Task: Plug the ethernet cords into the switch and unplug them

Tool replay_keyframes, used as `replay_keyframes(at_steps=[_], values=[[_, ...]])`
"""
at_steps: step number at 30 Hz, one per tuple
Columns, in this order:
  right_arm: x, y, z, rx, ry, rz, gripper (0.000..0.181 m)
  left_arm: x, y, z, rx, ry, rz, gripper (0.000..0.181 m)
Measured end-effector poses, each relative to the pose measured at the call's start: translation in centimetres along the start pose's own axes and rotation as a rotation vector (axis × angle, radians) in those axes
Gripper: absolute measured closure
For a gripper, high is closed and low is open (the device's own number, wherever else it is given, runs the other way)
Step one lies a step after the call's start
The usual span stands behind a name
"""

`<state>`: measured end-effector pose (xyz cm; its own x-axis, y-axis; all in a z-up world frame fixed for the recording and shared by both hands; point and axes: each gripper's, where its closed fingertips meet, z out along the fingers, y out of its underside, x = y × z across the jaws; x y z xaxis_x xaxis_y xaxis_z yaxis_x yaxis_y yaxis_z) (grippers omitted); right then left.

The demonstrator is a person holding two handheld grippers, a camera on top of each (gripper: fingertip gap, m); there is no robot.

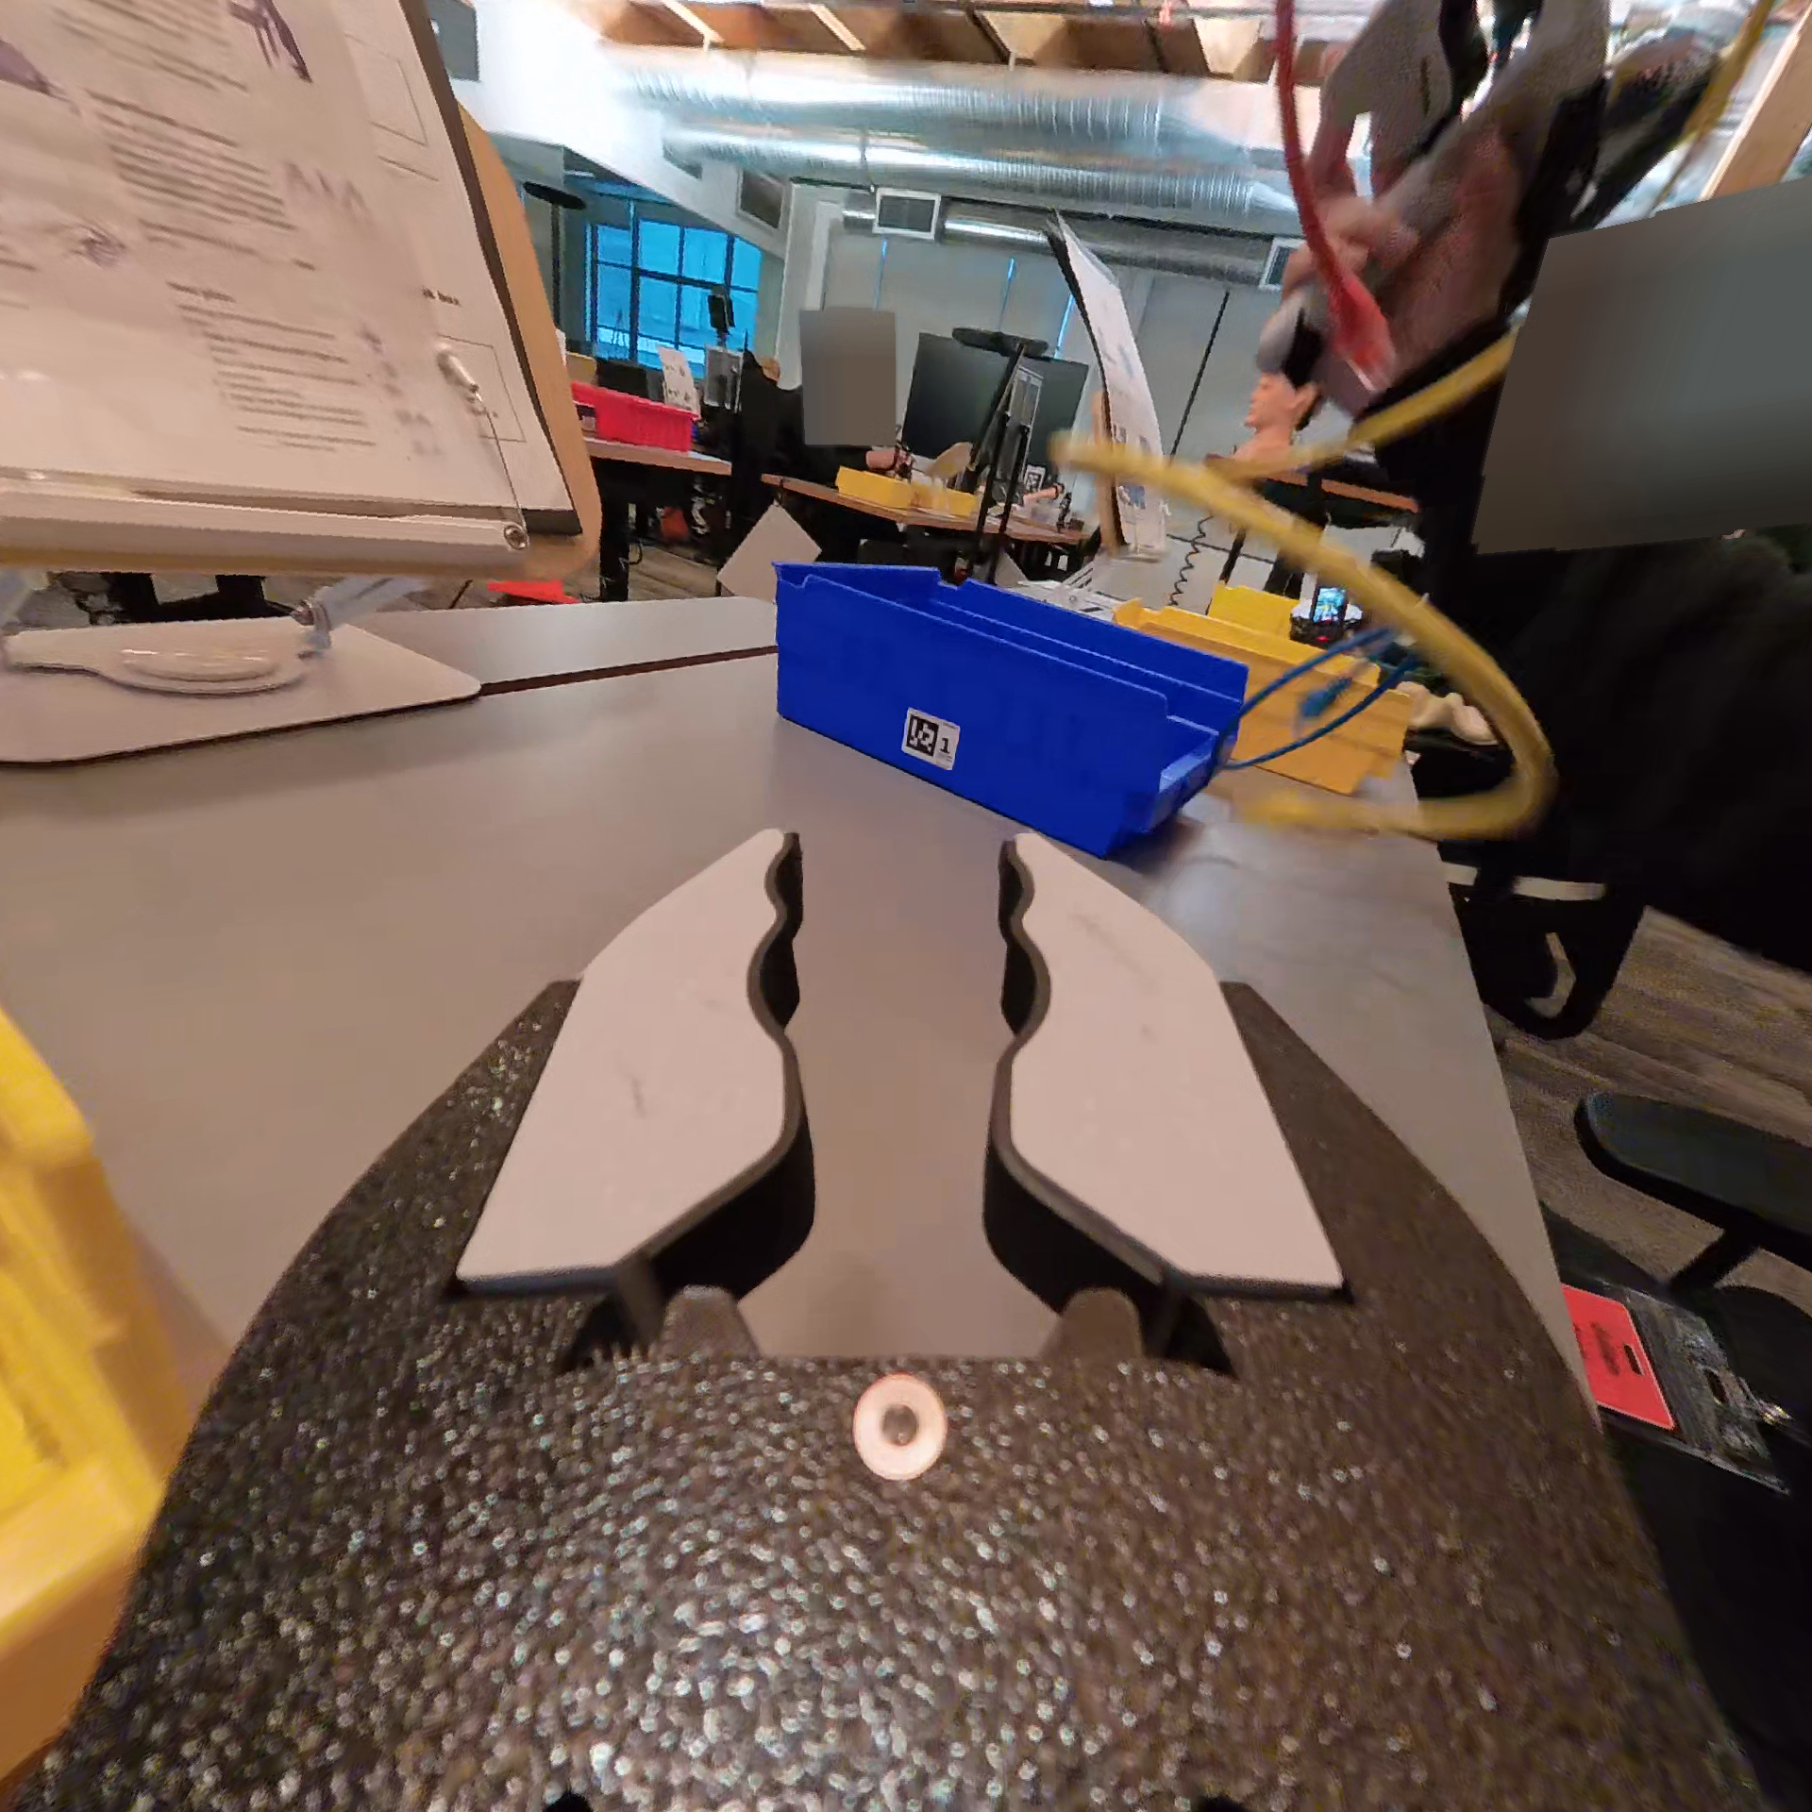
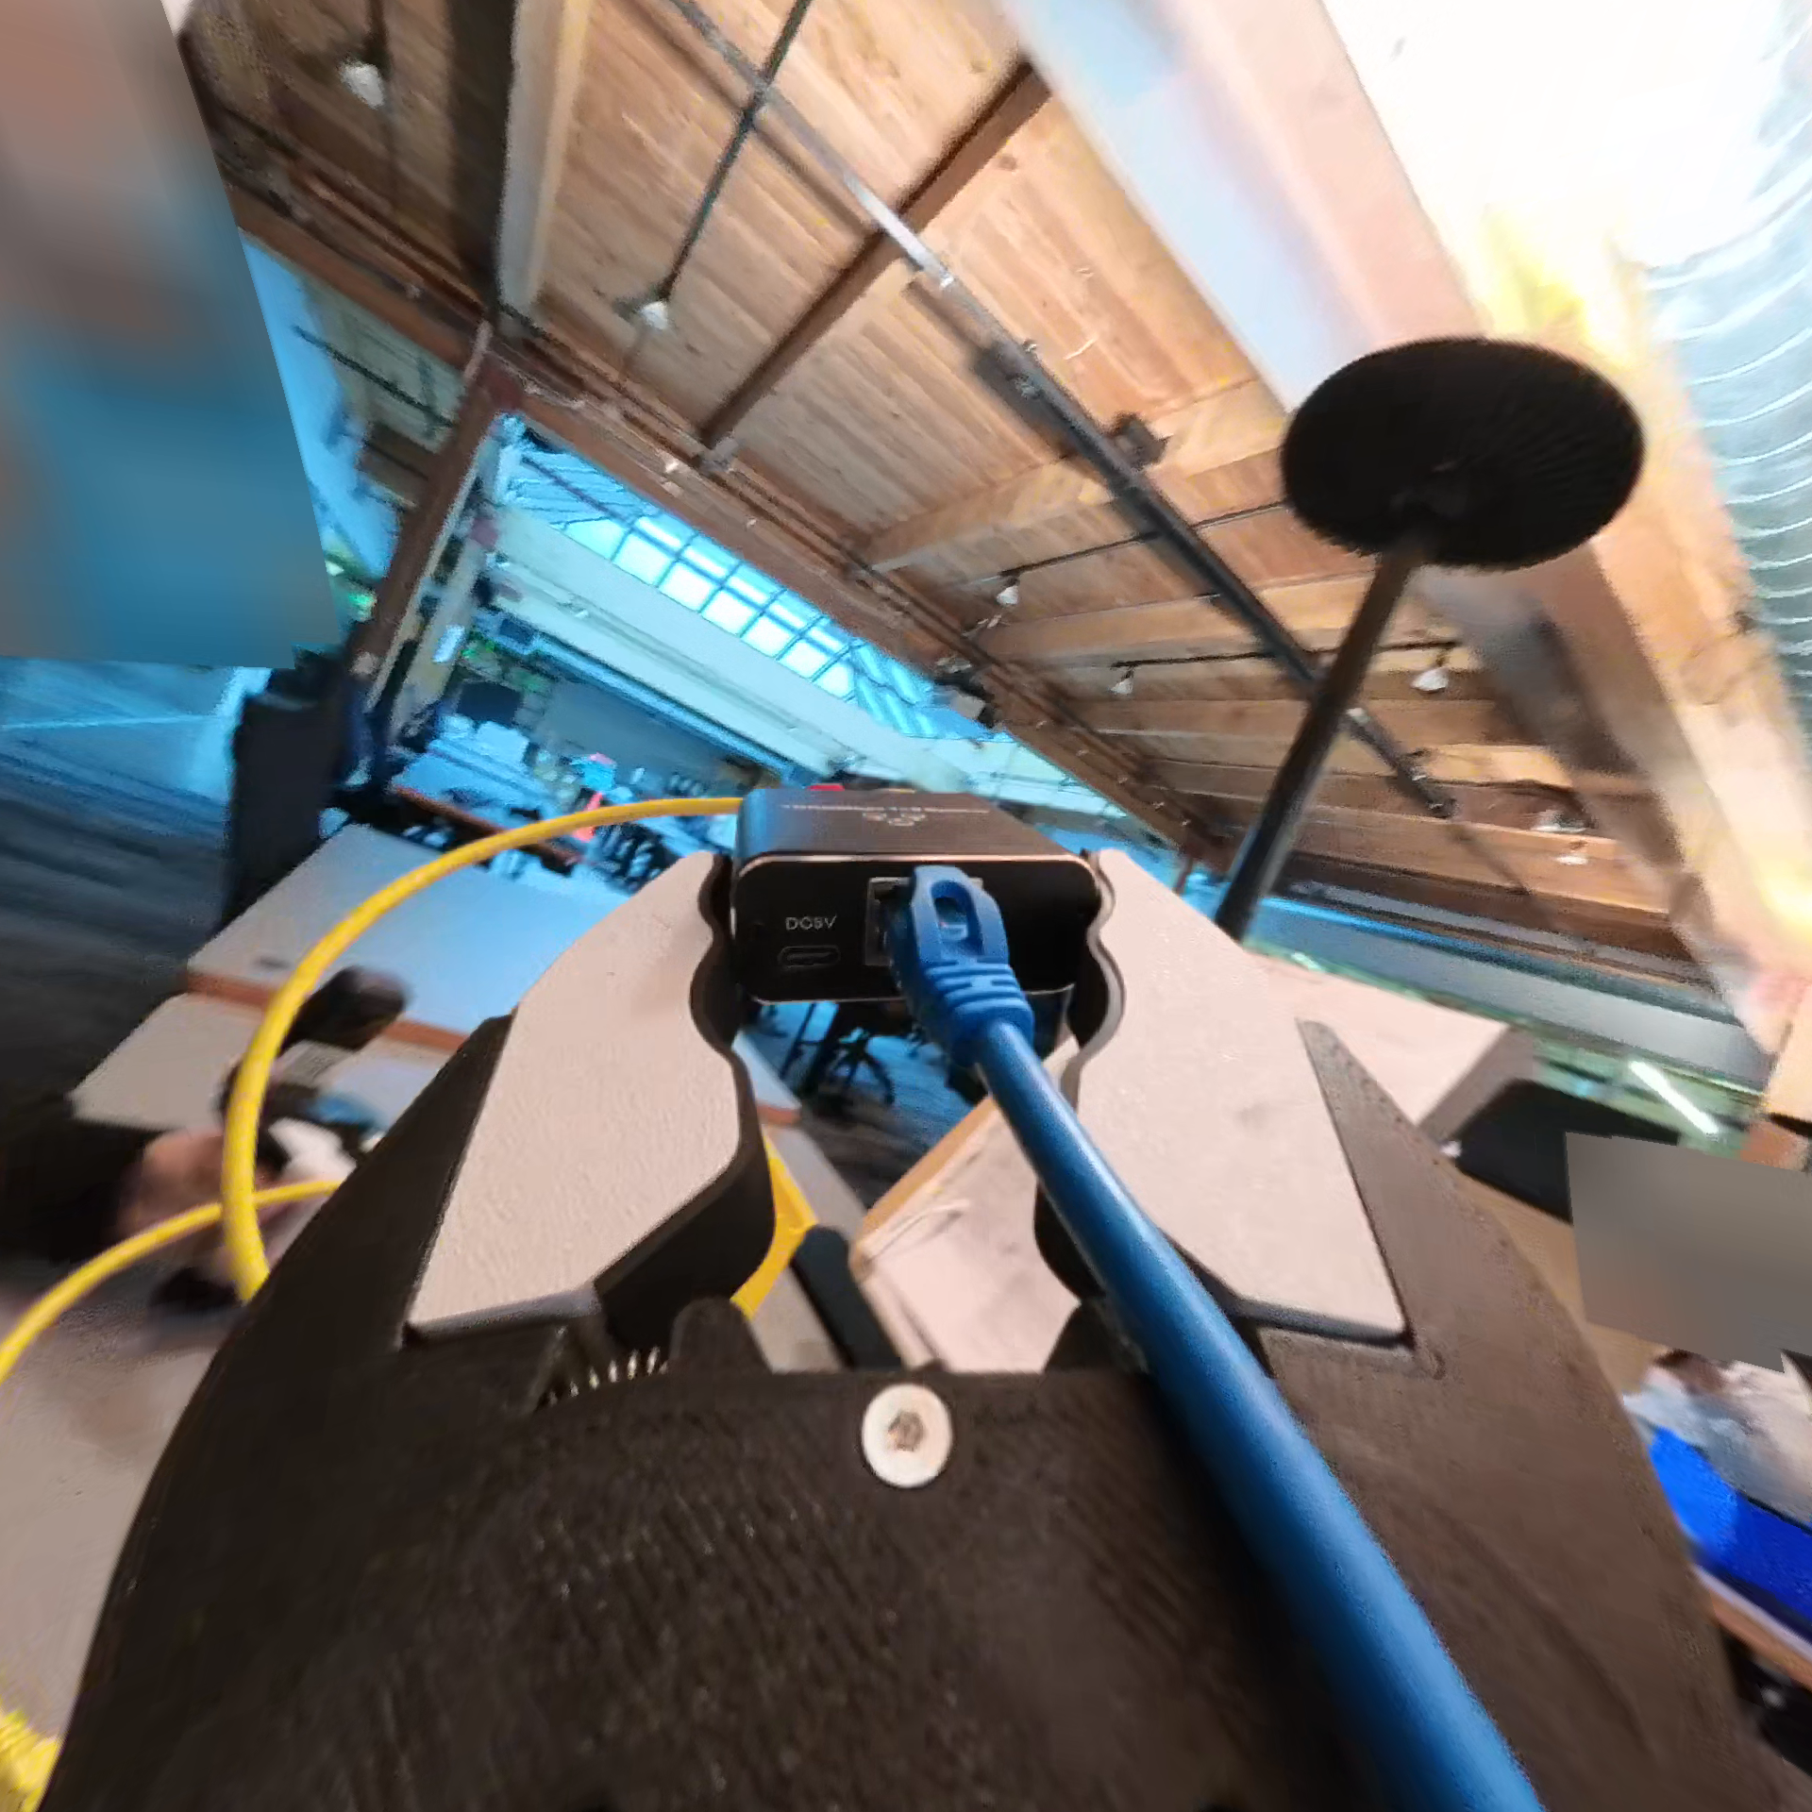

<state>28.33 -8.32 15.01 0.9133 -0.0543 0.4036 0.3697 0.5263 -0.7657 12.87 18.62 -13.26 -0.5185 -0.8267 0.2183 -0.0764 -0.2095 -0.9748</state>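
Note:
My right gripper [image 2: 912, 882] is shut on a small black switch [image 2: 863, 833] and holds it high in the air, tilted up toward the ceiling. A blue ethernet cord [image 2: 1128, 1196] is plugged into the switch's near face and runs back over the gripper. A yellow cord [image 2: 294, 990] loops from the switch's far side. My left gripper [image 1: 897, 882] is open and empty, low over the grey table [image 1: 343, 931]. In the left wrist view the right gripper [image 1: 1373, 333] appears blurred at the upper right, with a red cord [image 1: 1319, 216], the yellow cord [image 1: 1373, 588] and the blue cord [image 1: 1304, 686] hanging from it.
A blue bin [image 1: 1000, 706] stands on the table ahead of my left gripper, with yellow bins [image 1: 1294, 706] behind it. A document stand [image 1: 245, 294] with printed pages is at the left. A yellow bin [image 1: 59, 1373] is at the near left. The table edge and chairs [image 1: 1588, 931] are at the right.

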Motion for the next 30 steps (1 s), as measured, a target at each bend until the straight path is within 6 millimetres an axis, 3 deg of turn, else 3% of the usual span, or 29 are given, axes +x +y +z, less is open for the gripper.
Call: replay_keyframes(at_steps=[2, 5, 8, 10, 13, 17, 19, 22, 25, 27, 30], values=[[3.3, -2.2, 0.0, 0.053, 0.06, -0.01, 0.114, -0.1, 0.4, 0.0, 0.001, 0.012, -0.025, 0.145], [6.5, -4.6, 0.7, 0.09, 0.096, -0.064, 0.115, -0.2, 0.3, -0.1, 0.019, 0.027, -0.045, 0.147], [10.0, -4.8, 0.2, 0.068, 0.175, -0.099, 0.115, 0.1, 0.1, -0.1, 0.037, 0.046, -0.034, 0.149], [12.2, -4.2, -1.5, 0.099, 0.263, -0.084, 0.115, 0.3, 0.1, -0.1, 0.042, 0.055, -0.023, 0.149], [14.7, -0.9, -5.3, 0.211, 0.448, 0.032, 0.115, 0.7, 0.0, 0.0, 0.053, 0.075, -0.021, 0.15], [15.3, 7.1, -9.7, 0.266, 0.653, 0.204, 0.115, 1.4, -0.1, 0.0, 0.068, 0.113, -0.007, 0.151], [15.4, 9.9, -12.1, 0.303, 0.77, 0.254, 0.115, 1.6, -0.2, -0.1, 0.078, 0.113, 0.008, 0.151], [15.2, 11.7, -16.4, 0.409, 0.955, 0.322, 0.115, 1.6, -0.5, -0.4, 0.107, 0.109, 0.007, 0.152], [14.0, 13.6, -19.4, 0.429, 1.115, 0.374, 0.115, 1.3, -0.7, -0.6, 0.123, 0.113, -0.019, 0.154], [13.0, 15.7, -20.6, 0.378, 1.218, 0.437, 0.115, 1.2, -0.8, -0.6, 0.126, 0.118, -0.032, 0.154], [11.0, 18.4, -20.7, 0.261, 1.284, 0.509, 0.115, 1.3, -0.9, -0.7, 0.136, 0.12, -0.028, 0.154]])
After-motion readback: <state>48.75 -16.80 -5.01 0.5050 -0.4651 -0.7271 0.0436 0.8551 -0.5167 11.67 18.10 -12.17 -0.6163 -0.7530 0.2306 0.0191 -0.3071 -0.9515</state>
